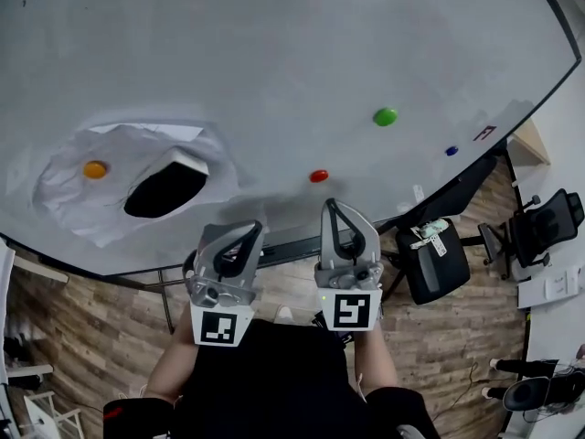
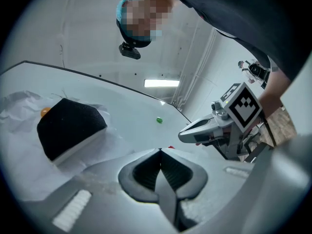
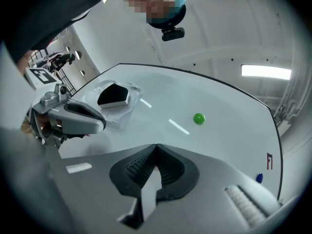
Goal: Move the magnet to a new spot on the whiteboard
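Note:
On the whiteboard (image 1: 274,53) sit a red magnet (image 1: 318,176), a green magnet (image 1: 385,116), a small blue magnet (image 1: 451,151) and an orange magnet (image 1: 95,169). The orange one pins a crumpled white paper (image 1: 69,195). My right gripper (image 1: 331,205) is shut and empty, its tip just below the red magnet and apart from it. Beside it, my left gripper (image 1: 251,227) is shut and empty near the board's lower edge. The left gripper view shows the closed tip (image 2: 160,150) with the red magnet (image 2: 170,147) peeking beside it. The right gripper view shows the green magnet (image 3: 198,118) beyond the closed tip (image 3: 157,145).
A black eraser with a white base (image 1: 164,188) lies on the paper, left of the grippers. Below the board's edge are a wooden floor, a black bin (image 1: 431,259) and an office chair (image 1: 539,227) at the right. A red mark (image 1: 483,133) is on the board near the blue magnet.

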A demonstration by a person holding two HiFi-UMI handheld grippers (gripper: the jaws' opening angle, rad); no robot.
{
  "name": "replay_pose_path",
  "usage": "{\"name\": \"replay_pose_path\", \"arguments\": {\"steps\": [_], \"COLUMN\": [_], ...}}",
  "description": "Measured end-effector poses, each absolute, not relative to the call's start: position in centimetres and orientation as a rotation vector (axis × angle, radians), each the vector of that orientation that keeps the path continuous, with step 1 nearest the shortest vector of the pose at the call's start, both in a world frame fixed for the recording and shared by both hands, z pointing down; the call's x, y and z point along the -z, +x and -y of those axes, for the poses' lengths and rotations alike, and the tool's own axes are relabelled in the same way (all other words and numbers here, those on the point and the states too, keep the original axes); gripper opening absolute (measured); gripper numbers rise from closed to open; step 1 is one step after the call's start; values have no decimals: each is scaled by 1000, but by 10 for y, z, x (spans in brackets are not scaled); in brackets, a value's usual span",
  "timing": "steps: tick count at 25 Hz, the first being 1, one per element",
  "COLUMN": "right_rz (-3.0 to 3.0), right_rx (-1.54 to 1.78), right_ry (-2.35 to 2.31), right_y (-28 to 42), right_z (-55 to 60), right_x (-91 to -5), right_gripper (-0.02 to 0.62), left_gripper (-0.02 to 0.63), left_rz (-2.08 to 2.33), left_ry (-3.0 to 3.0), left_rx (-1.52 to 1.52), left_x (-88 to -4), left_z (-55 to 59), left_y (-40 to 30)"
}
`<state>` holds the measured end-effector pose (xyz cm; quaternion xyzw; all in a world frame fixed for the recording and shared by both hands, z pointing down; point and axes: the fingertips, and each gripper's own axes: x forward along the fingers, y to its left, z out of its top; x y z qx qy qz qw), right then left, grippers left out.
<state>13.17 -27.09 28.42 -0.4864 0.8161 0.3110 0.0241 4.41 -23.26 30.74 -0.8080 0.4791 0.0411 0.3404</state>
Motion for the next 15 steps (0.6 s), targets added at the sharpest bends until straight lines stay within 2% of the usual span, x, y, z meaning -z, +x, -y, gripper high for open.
{"name": "replay_pose_path", "arguments": {"steps": [10,12,15], "right_rz": [-2585,-2612,-2626], "right_rx": [-956,-939,-924], "right_ry": [-1354,-1319,-1292], "right_y": [133,131,129], "right_z": [293,297,302], "right_x": [-285,-288,-289], "right_gripper": [8,61,74], "left_gripper": [2,2,2], "left_rz": [-1355,-1376,-1404], "left_ry": [-2051,-2043,-2024], "left_rx": [-80,-77,-70], "left_x": [-308,-309,-309], "left_z": [243,244,245], "left_y": [57,59,60]}}
